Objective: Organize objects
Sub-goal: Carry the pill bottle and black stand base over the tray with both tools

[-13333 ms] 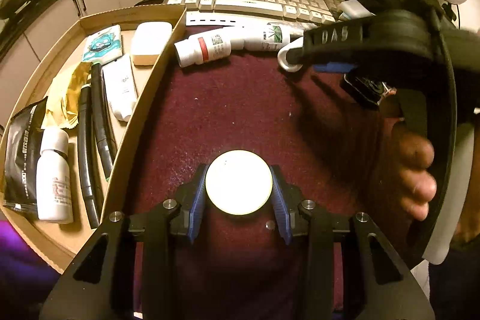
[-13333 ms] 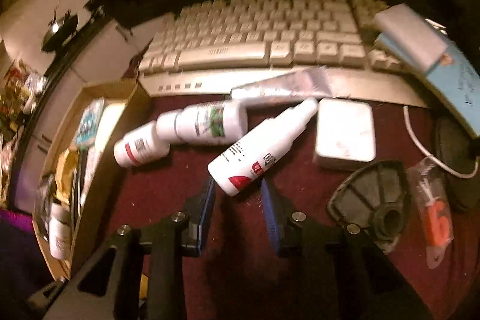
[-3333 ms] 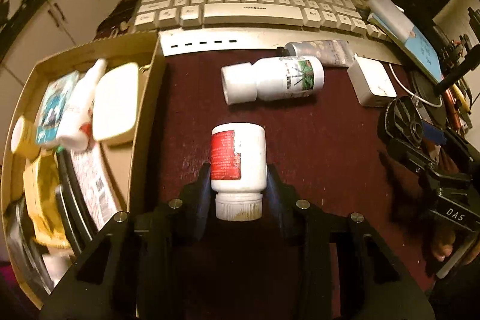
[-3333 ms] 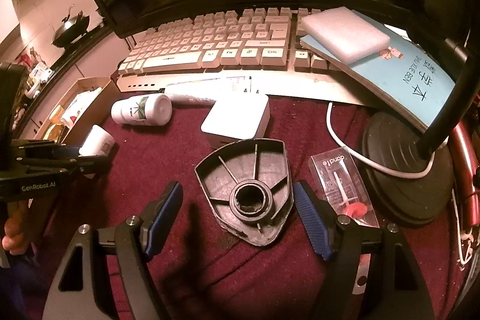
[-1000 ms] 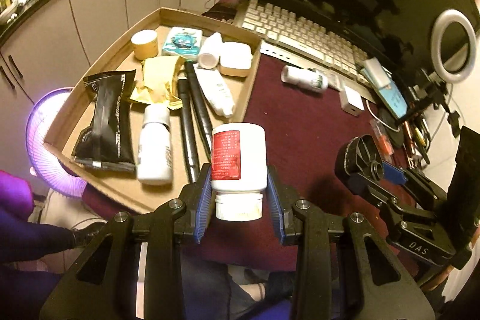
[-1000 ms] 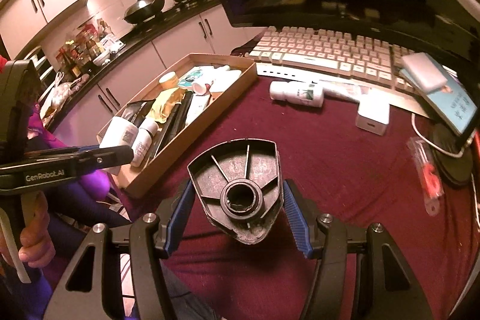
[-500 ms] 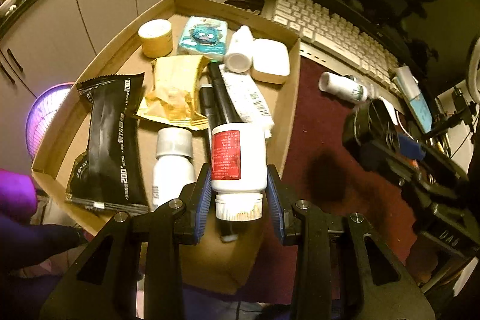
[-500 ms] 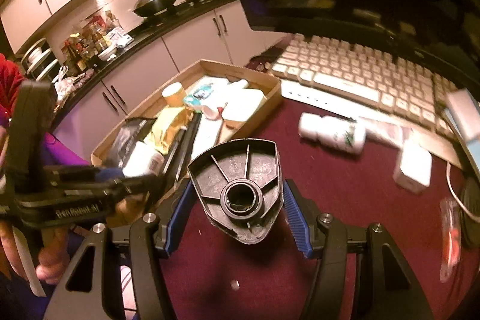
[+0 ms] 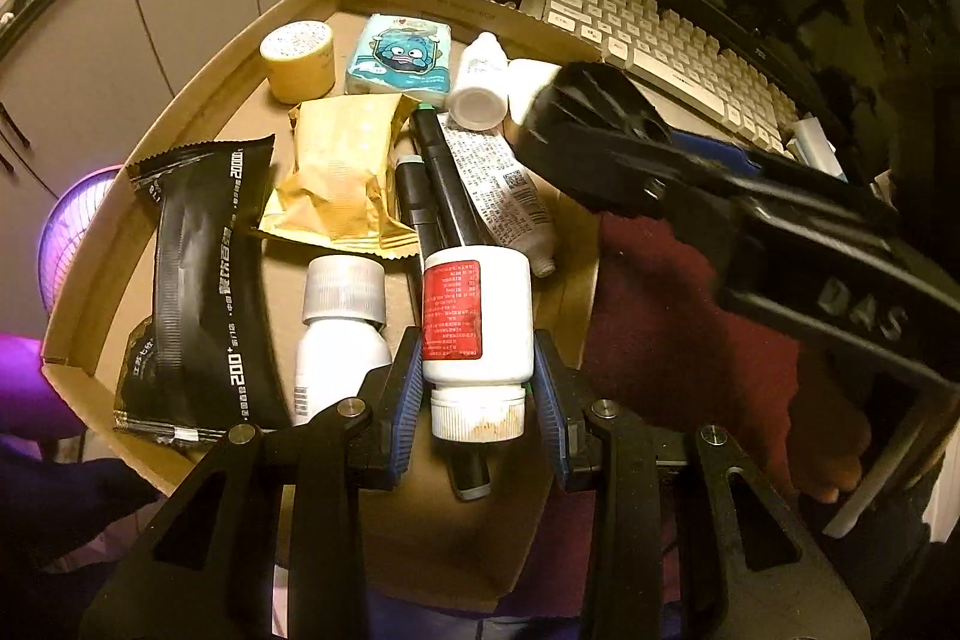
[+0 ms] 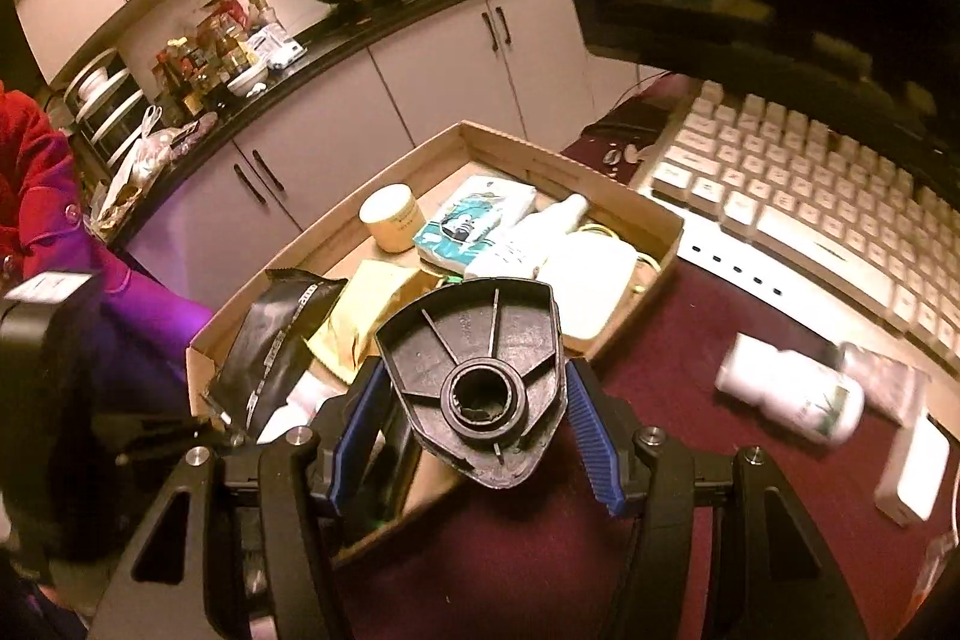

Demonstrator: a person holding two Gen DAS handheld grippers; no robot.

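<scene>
My left gripper (image 9: 479,389) is shut on a white bottle with a red label (image 9: 477,322), cap toward the camera, held above the near right part of the cardboard tray (image 9: 198,112). My right gripper (image 10: 474,433) is shut on a black plastic part with ribs and a round hub (image 10: 477,370). In the left wrist view that black part (image 9: 591,124) hangs over the tray's right side, with the right gripper's body behind it. In the right wrist view the tray (image 10: 600,187) lies just beyond the black part.
The tray holds a black snack packet (image 9: 204,280), a yellow packet (image 9: 336,178), a white bottle with a silver cap (image 9: 342,322), black pens (image 9: 438,184), a tube (image 9: 498,190), a tissue pack (image 9: 399,55) and a yellow jar (image 9: 297,61). A white bottle (image 10: 792,397) lies on the maroon cloth (image 10: 690,340) near the keyboard (image 10: 810,196).
The right gripper has swung left with the black part and now reaches over the tray's right side. The left gripper with the bottle came over the tray a second ago and has since held still.
</scene>
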